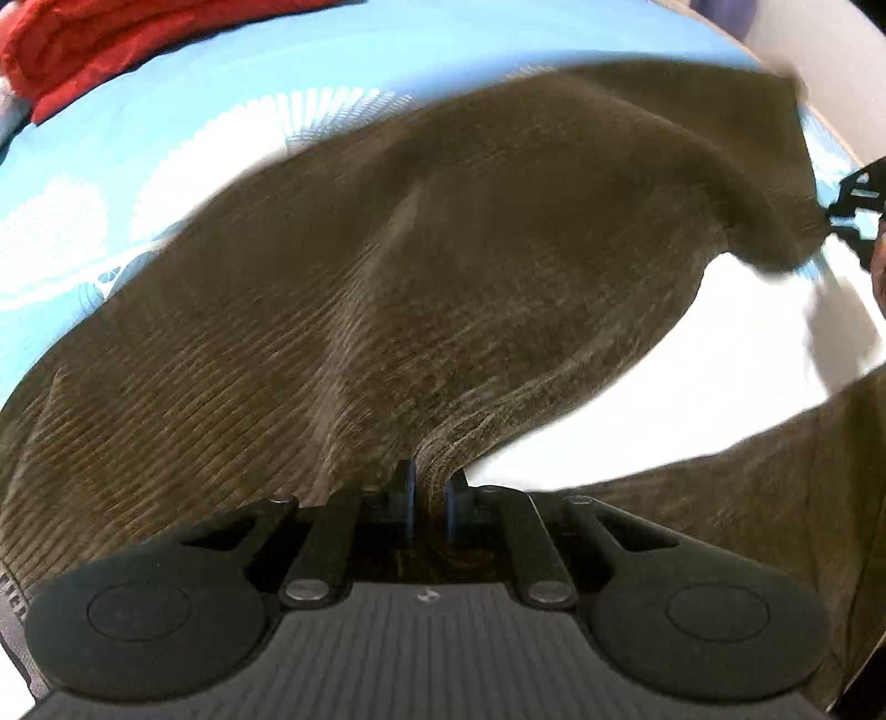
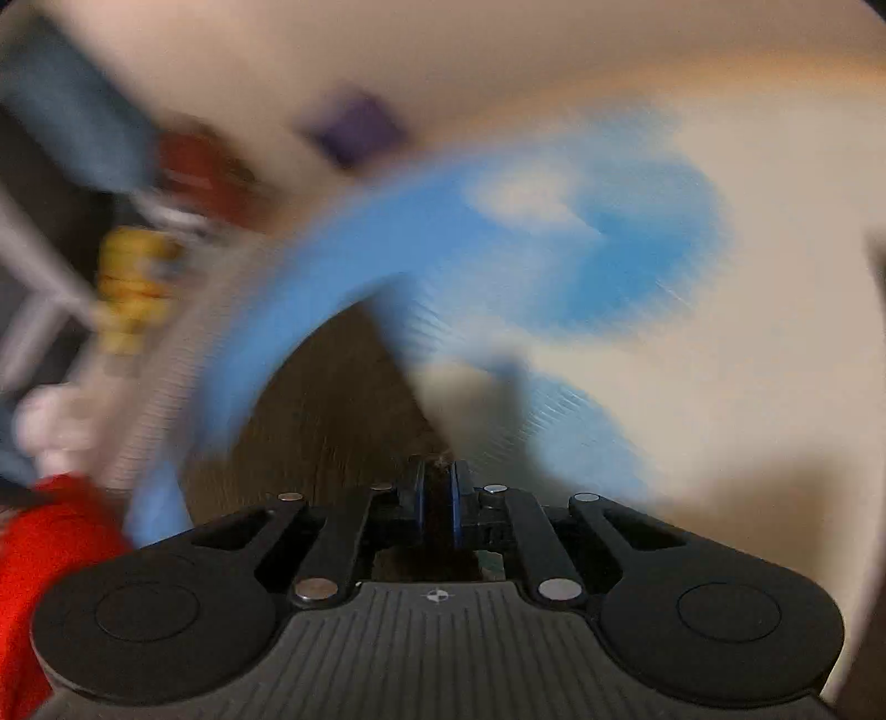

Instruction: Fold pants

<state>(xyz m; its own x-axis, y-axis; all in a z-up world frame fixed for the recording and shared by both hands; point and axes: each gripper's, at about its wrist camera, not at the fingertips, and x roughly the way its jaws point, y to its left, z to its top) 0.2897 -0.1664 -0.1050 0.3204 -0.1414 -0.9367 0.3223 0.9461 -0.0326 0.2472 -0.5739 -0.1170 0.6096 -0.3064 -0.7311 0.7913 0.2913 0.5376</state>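
A: The pants look like ribbed brown corduroy, matt and soft.

B: Yes, and the bedsheet is smooth printed cloth (blue and white). The left gripper is matt black plastic with shiny metal pins, the red garment plain cloth

A blue-and-white patterned bedsheet lies beneath a cream wall.
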